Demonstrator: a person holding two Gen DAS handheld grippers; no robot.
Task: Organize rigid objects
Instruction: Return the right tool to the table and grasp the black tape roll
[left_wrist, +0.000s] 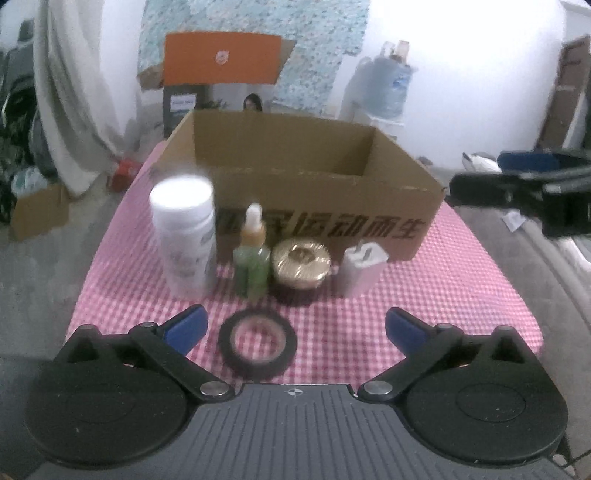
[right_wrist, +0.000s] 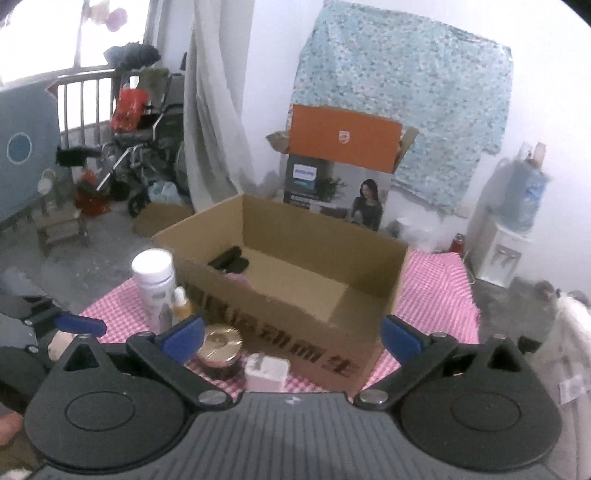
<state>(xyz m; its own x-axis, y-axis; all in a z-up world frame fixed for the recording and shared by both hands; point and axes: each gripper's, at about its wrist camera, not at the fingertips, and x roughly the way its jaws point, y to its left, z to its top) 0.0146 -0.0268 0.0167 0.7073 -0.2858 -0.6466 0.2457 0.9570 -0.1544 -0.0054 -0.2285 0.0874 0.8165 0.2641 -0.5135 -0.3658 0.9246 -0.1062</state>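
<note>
1. Tape roll (left_wrist: 257, 340), lying flat between and just ahead of the left gripper's (left_wrist: 295, 326) spread, empty jaws: light, stiff, likely best pinched across its rim.
2. Beyond it stand a white bottle (left_wrist: 183, 236), dropper bottle (left_wrist: 252, 254), gold-lidded jar (left_wrist: 301, 264) and white charger (left_wrist: 360, 269).
3. Right gripper (right_wrist: 291, 334), released too, is angled down over the cardboard box (right_wrist: 295, 295).

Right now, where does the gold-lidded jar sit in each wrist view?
Left wrist: gold-lidded jar at centre, in the row before the cardboard box, between the green dropper bottle and the white block.
Right wrist: low left of centre, beside the near claw finger.
Shared landmark: the box's printed front wall.
</note>
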